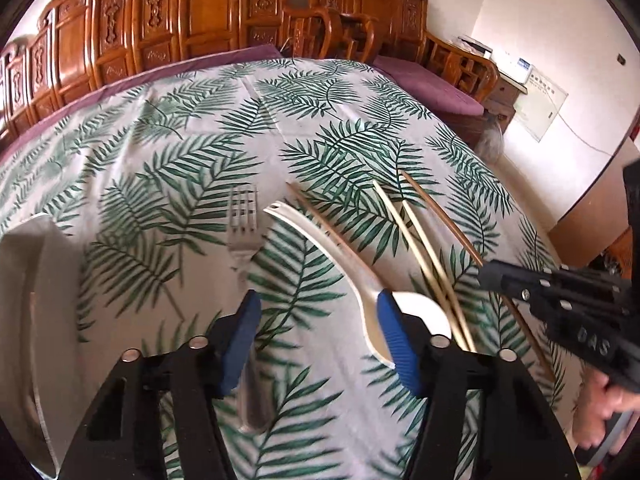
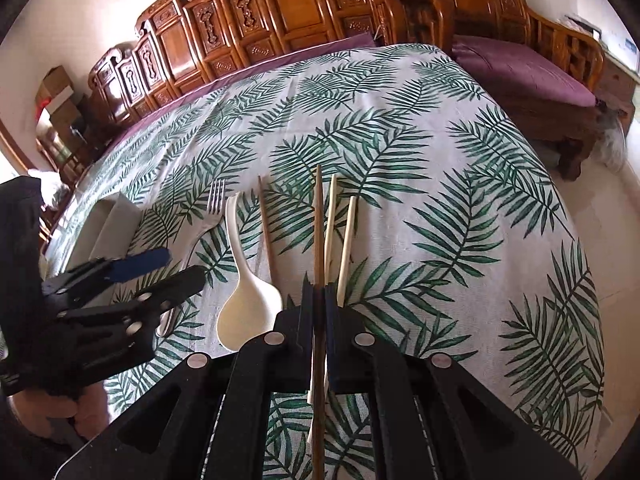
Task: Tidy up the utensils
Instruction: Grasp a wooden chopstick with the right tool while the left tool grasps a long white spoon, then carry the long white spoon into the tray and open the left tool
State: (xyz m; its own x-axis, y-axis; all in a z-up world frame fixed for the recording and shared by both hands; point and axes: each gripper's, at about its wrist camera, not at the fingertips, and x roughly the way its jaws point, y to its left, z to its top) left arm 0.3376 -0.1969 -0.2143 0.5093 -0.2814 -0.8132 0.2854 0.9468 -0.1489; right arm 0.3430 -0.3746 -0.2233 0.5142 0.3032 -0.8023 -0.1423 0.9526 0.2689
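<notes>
Utensils spread on leaf-print tablecloth [image 1: 200,152]. Left wrist: left gripper [image 1: 316,340] half-parted, nothing held, astride fork [image 1: 243,220] handle beside white spoon [image 1: 340,264]; stiff, slippery, best taken mid-handle. Right wrist: right gripper [image 2: 319,300] clamped on brown chopstick [image 2: 318,216]; light, rigid.

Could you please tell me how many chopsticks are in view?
4: one brown wooden chopstick clamped in the right gripper, another brown one beside the white spoon, two pale ones alongside.
</notes>
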